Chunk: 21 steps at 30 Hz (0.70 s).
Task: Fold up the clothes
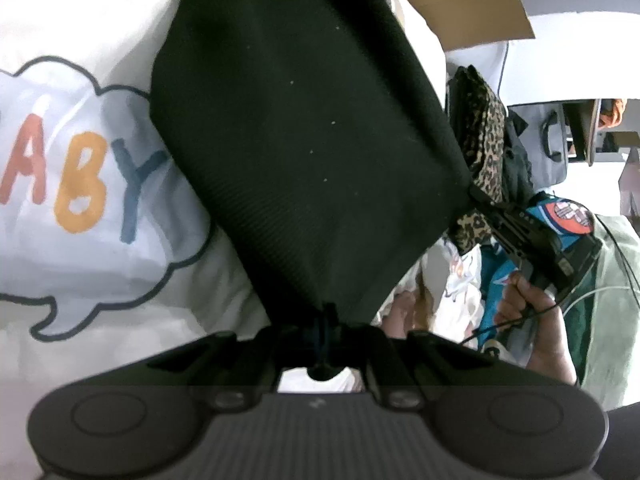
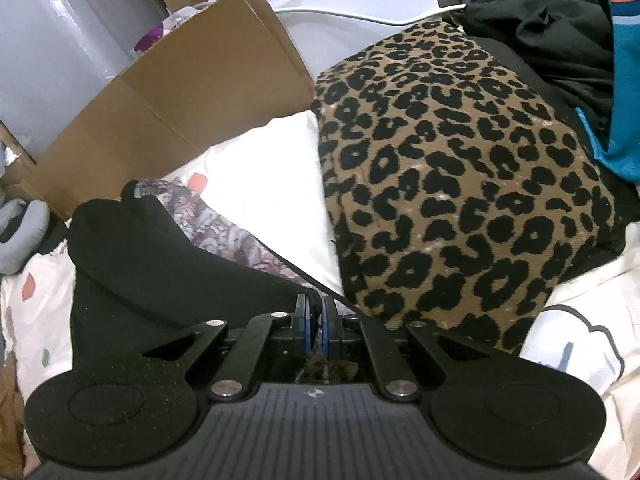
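A black ribbed garment point(image 1: 304, 140) is stretched out above the bed, held at two corners. My left gripper point(image 1: 326, 312) is shut on its near corner. My right gripper shows in the left wrist view point(image 1: 478, 196) pinching the garment's far right corner, held by a hand point(image 1: 528, 320). In the right wrist view my right gripper point(image 2: 315, 310) is shut on the black garment point(image 2: 160, 264), which drapes away to the left. A folded leopard-print garment point(image 2: 460, 200) lies just right of the right gripper.
White bedding with a "BABY" speech-bubble print point(image 1: 80, 184) lies under the garment. A cardboard box point(image 2: 180, 92) stands behind the bed. A pile of black clothes point(image 2: 540, 28) and a blue item point(image 2: 624, 100) lie at the right. A floral cloth point(image 2: 216, 224) lies on the bed.
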Tool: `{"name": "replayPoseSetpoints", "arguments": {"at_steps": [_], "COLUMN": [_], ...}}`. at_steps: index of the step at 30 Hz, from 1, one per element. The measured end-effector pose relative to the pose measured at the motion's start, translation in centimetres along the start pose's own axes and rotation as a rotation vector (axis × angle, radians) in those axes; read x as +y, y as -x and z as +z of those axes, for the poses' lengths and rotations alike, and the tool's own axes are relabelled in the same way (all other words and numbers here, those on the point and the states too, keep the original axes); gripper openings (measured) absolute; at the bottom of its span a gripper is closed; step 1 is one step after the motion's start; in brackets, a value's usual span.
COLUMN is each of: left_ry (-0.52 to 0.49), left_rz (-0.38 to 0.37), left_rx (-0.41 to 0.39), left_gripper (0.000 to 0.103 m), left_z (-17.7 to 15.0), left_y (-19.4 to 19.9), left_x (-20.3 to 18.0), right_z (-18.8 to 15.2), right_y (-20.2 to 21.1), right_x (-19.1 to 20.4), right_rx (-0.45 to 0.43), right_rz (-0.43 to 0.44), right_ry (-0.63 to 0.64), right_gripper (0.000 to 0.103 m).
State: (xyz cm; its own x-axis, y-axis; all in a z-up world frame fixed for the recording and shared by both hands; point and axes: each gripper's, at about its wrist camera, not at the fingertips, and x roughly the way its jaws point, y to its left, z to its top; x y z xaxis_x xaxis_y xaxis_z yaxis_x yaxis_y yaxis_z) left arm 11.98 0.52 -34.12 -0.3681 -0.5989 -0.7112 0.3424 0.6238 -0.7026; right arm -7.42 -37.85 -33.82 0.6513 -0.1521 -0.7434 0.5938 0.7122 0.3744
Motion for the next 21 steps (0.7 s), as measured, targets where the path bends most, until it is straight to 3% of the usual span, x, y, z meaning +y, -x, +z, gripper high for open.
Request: {"name": "replayPoseSetpoints", "arguments": {"at_steps": [21], "left_ry": [-0.019], "left_rz": [0.016], "left_rx": [0.083], "left_gripper": [0.001], "left_z": [0.2], "left_y": [-2.2], "left_x": [0.1], "right_z": [-0.3], "right_y": [-0.2], "right_x": [-0.8], "right_rx": [0.031], "right_rz": [-0.135], "right_ry": [0.015], "right_gripper": [0.004]}}
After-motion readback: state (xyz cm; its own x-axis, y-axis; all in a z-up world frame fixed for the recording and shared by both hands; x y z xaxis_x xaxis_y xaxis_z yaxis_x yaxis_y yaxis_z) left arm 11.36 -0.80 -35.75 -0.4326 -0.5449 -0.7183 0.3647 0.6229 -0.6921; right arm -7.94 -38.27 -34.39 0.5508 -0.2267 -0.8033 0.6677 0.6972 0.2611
